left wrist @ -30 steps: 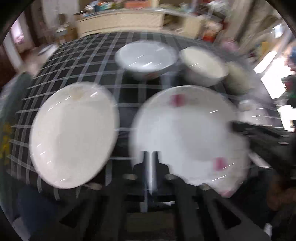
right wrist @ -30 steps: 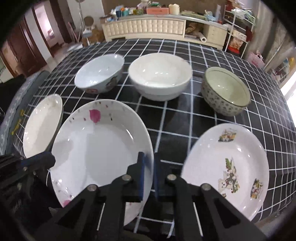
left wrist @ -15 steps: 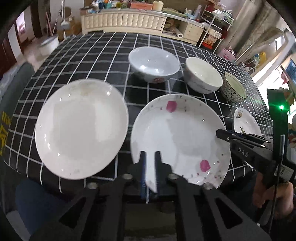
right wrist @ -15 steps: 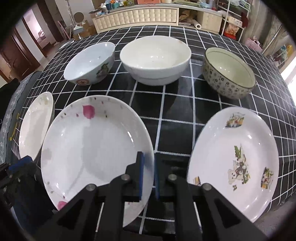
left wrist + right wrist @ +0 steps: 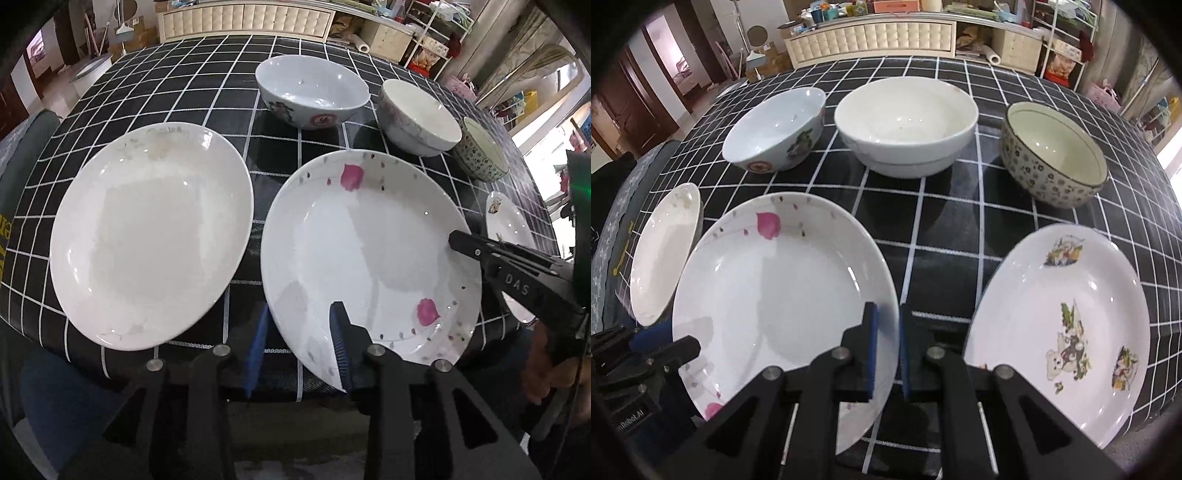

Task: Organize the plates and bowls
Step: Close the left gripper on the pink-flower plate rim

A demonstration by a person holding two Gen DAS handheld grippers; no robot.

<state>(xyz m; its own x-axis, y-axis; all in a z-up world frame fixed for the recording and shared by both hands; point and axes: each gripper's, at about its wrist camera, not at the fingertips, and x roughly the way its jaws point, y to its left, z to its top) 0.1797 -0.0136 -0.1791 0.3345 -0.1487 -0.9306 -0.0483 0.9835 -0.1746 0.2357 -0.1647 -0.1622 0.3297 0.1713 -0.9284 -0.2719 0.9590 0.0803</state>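
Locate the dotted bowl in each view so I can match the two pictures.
Left wrist view: dotted bowl at the right edge, last in the bowl row, beyond the petal plate.
Right wrist view: dotted bowl upper right, behind the cartoon plate.
Shared landmark: the white bowl beside it.

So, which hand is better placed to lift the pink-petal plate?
Right. The right gripper has its jaws closed on the rim of the pink-petal plate; the left gripper is opening its jaws around it.

Right of left claw [image 5: 299,336]: cartoon plate [image 5: 506,225] mostly hidden behind right claw [image 5: 480,254]. Patterned bowl [image 5: 480,155] motif too small to resolve.
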